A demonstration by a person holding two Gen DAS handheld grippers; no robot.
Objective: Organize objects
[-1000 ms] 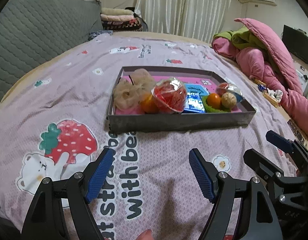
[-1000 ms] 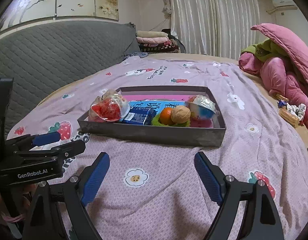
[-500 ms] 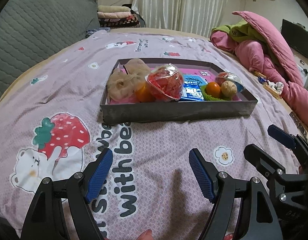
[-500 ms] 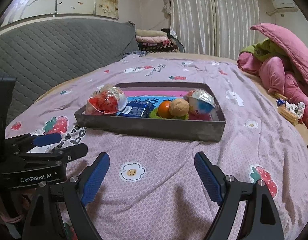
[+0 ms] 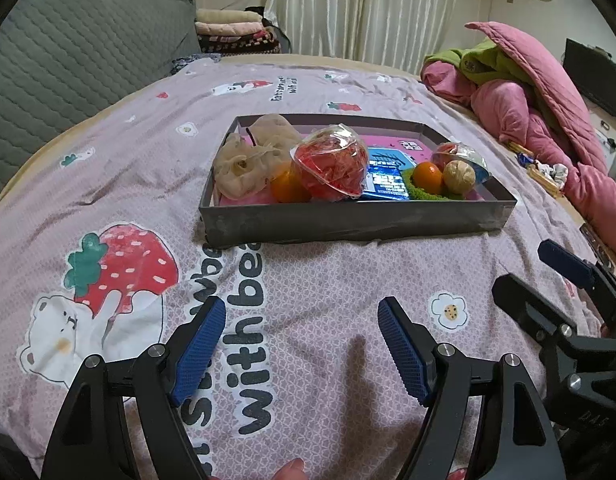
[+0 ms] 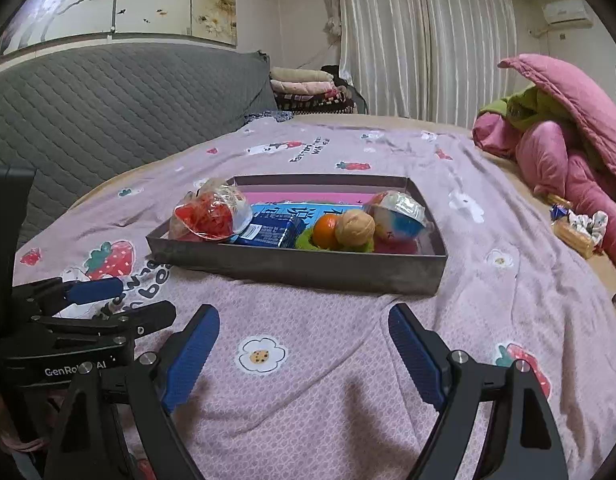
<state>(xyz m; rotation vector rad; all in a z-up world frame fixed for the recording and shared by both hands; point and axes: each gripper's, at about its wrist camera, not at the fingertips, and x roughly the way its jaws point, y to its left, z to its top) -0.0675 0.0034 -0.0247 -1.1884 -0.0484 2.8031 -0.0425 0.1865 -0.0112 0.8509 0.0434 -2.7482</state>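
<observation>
Both grippers hung low over the pink printed bedspread [image 5: 316,80], and the dark grey tray [image 5: 348,222] sat well ahead of them, out of reach of either pair of fingers. The left gripper [image 5: 302,344] had its blue pads spread wide with nothing between them but bedspread lettering. The right gripper [image 6: 304,350] was just the same: released, pads wide apart, only fabric and a printed flower in the gap. Neither touched the tray.

Inside the tray, the count ran like this. One beige mesh bag [image 5: 248,160] lay bunched at the left end. Two small oranges: one [image 5: 286,188] tucked against the mesh bag, the other orange [image 5: 427,176] resting on one green mat [image 5: 424,194]. One walnut [image 5: 459,177] sat touching that second orange. One clear heart-shaped pack of red sweets [image 5: 332,168] leaned near the middle. One blue carton [image 5: 384,180] lay flat beside it. One red, white and blue wrapped ball [image 6: 400,216] sat at the right end, behind the walnut.

From the right wrist view, the left gripper showed at the left edge, beside the right one.
</observation>
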